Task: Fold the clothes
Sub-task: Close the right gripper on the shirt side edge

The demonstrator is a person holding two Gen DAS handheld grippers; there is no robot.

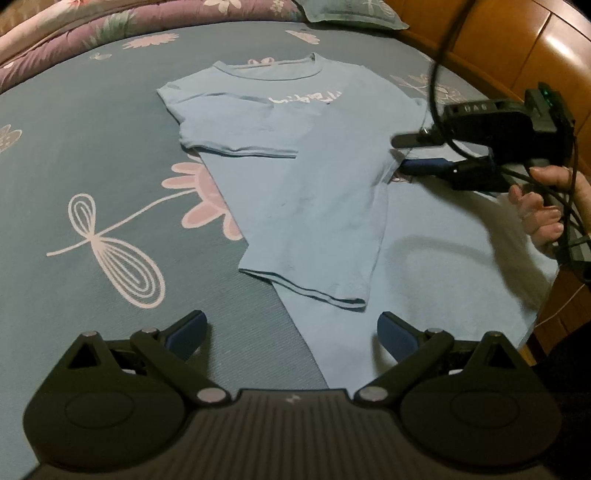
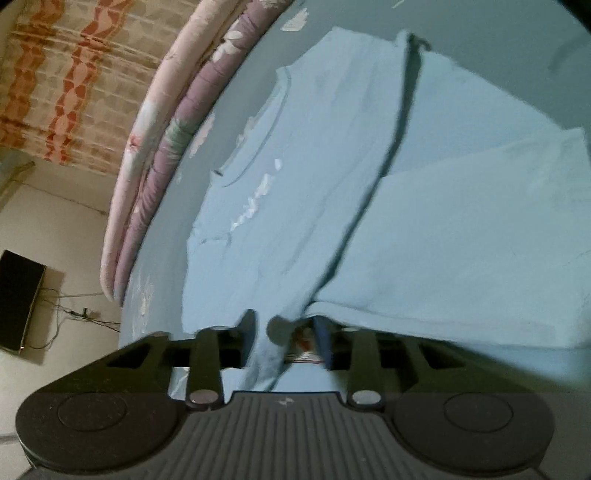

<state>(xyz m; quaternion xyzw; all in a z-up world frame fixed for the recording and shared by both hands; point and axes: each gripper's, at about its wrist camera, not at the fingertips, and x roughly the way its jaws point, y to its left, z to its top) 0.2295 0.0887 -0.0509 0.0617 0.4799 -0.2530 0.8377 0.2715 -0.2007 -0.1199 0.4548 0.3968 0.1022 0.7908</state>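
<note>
A light blue T-shirt [image 1: 295, 155] with white lettering lies on the bed, its left side folded over the middle. My left gripper [image 1: 291, 332] is open and empty, hovering just in front of the shirt's bottom hem. My right gripper [image 1: 400, 153] is at the shirt's right edge near the sleeve, held by a hand [image 1: 543, 206]. In the right wrist view the right gripper [image 2: 286, 334] has its fingers close together with a fold of the shirt [image 2: 332, 166] between them.
The bed has a blue sheet with pink and white flowers [image 1: 110, 229]. A floral quilt [image 1: 74, 26] and a pillow [image 1: 354, 14] lie at the far side. A wooden headboard [image 1: 517, 48] stands at the right. Cables [image 1: 439, 74] hang by the right gripper.
</note>
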